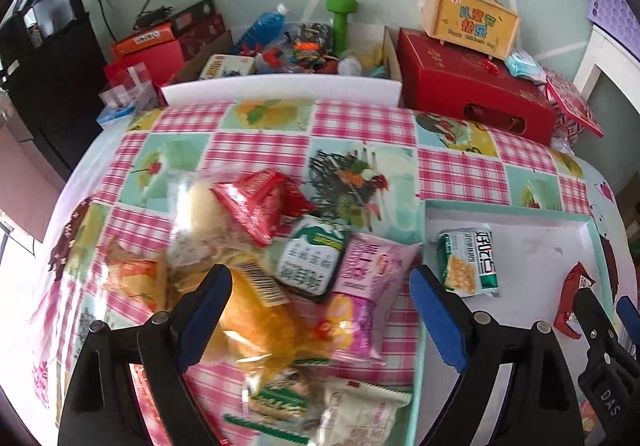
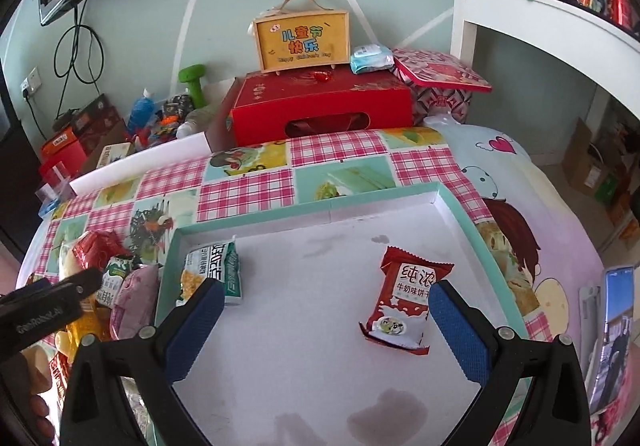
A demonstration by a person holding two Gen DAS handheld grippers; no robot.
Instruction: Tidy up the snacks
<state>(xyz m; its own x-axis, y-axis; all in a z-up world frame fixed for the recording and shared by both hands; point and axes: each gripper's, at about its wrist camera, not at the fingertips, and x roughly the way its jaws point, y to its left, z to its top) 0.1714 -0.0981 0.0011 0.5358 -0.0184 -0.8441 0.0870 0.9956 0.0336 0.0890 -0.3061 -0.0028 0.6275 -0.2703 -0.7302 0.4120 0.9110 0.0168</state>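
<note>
- Tray (image 2: 452, 202), shallow, white floor, teal rim; the landmark for all entries. It sits on the checked tablecloth (image 2: 240, 190) and seems meant to collect the sorted snacks.
- Red biscuit packet (image 2: 404, 306), flat on the tray floor, right of centre; judged already sorted.
- Green-and-white packet (image 2: 216, 274), inside the tray against its left wall; likewise judged sorted.
- Snack pile (image 1: 280, 274), loose on the cloth just outside the tray's left wall: red wrapper (image 1: 260, 202), pink packet (image 1: 372, 266), orange bag (image 1: 256, 322) and others overlapping. Judged as stock awaiting transfer.
- Left gripper (image 1: 320, 286), angled steeply down over the pile outside the tray's left wall; jaws spread wide, nothing clamped. The orange bag and pink packet lie below the gap, contact not evident.
- Right gripper (image 2: 324, 310), tilted down over the tray floor; jaws apart and empty, the red biscuit packet beside its right pad, apparently not pressed.
</note>
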